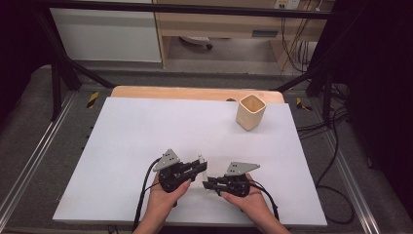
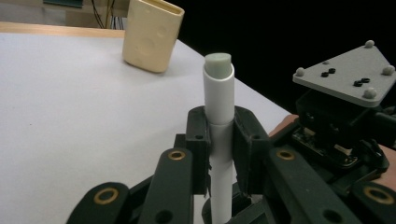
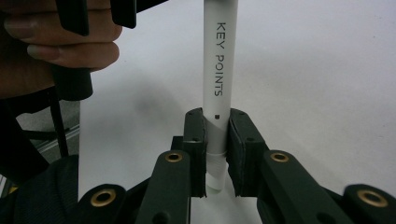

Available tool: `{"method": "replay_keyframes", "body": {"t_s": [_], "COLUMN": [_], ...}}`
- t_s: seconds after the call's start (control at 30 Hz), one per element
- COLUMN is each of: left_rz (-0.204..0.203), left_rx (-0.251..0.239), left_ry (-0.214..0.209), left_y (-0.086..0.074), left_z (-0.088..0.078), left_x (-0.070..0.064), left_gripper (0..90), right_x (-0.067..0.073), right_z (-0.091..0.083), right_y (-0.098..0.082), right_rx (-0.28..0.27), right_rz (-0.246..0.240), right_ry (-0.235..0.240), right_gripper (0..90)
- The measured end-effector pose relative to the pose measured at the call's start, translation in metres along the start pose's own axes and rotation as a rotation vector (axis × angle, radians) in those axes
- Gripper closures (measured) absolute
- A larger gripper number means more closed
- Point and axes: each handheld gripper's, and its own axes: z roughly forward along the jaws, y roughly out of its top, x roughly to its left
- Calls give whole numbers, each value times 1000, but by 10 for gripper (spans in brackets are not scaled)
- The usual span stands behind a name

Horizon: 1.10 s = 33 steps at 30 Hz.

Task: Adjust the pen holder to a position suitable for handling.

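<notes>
A white pen (image 1: 205, 167) printed with "KEY POINTS" is held between both grippers above the near middle of the white tabletop (image 1: 146, 141). My left gripper (image 2: 220, 128) is shut on the pen (image 2: 218, 88) just below its pale grey-green end, which points toward the cup. My right gripper (image 3: 216, 127) is shut on the other end of the pen (image 3: 219, 60). In the high view the left gripper (image 1: 200, 165) and the right gripper (image 1: 207, 184) meet tip to tip, each held in a hand.
A cream square cup (image 1: 251, 111) stands upright and open at the far right of the table, also seen in the left gripper view as the cup (image 2: 152, 33). A wooden edge (image 1: 195, 91) runs along the back. Cables lie on the floor at the right.
</notes>
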Motion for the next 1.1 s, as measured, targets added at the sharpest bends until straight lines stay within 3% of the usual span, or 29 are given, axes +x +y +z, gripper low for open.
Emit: {"method": "replay_keyframes", "body": {"t_s": [0.37, 0.57, 0.63, 0.83, 1.1], "left_rz": [12, 19, 28, 65, 106], "left_rx": [9, 6, 4, -19, -39], "left_ry": [-1, 7, 18, 87, 150], "left_y": [1, 1, 2, 5, 9], "left_z": [-1, -2, -4, -10, -19], "left_x": [0, 0, 0, 3, 6], "left_gripper": [787, 787, 788, 787, 787], "right_x": [0, 0, 0, -2, -3], "right_z": [-1, -1, -2, -3, -10], "right_y": [1, 1, 2, 5, 9], "right_rx": [-6, -7, -10, 3, 7], "right_rz": [-3, -10, -9, 1, -14], "right_ry": [-7, -17, -26, -88, -184], "right_gripper": [761, 683, 633, 365, 149]}}
